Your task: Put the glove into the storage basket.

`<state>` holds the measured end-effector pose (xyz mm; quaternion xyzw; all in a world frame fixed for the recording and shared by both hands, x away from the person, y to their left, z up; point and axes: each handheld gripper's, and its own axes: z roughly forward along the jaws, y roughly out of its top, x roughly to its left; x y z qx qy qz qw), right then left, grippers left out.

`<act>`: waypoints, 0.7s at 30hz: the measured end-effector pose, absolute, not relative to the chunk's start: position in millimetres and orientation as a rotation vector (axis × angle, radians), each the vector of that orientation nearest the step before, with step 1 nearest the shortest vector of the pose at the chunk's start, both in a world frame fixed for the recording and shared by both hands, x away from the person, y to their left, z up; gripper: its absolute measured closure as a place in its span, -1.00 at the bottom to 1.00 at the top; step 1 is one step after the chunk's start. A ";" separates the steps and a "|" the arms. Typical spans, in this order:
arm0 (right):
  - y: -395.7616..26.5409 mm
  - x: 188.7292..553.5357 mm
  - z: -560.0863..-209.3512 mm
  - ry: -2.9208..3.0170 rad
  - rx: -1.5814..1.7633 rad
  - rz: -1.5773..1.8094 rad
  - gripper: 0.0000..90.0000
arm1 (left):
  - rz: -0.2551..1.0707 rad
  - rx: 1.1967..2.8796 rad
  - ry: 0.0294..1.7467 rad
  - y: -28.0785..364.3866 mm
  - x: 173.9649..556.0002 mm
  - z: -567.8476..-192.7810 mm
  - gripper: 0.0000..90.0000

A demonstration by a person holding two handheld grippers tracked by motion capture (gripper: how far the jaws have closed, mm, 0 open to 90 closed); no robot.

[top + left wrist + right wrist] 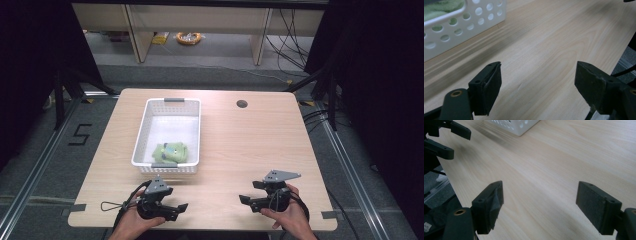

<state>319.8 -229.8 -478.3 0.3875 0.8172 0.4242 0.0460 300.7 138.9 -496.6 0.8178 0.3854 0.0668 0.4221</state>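
Two tongs — left (179, 207), right (248, 192) — both wide (empty); one basket (145, 131), one green cloth (170, 152).

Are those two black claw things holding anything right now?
Nothing is held. The left gripper and the right gripper both stand open over bare table; the green cloth lies in the white basket.

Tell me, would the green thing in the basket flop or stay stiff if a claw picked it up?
Probably flop. The green thing looks like folded cloth lying soft and lumpy in the basket, so its loose ends would likely droop. It seems light for its size and unlikely to roll or break. Its fuzzy surface, seen through the basket holes in the left gripper view, should not slip much.
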 end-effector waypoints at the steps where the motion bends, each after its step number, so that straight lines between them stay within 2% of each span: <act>1: -229.8 317.9 -478.6 2.494 1.205 1.295 -0.52 | 0.178 2.078 0.940 140.9 300.4 -496.0 -0.53; 21: -239.4 297.1 -495.8 2.493 1.196 1.179 -0.57 | 0.224 2.130 0.891 138.0 289.3 -505.0 -0.63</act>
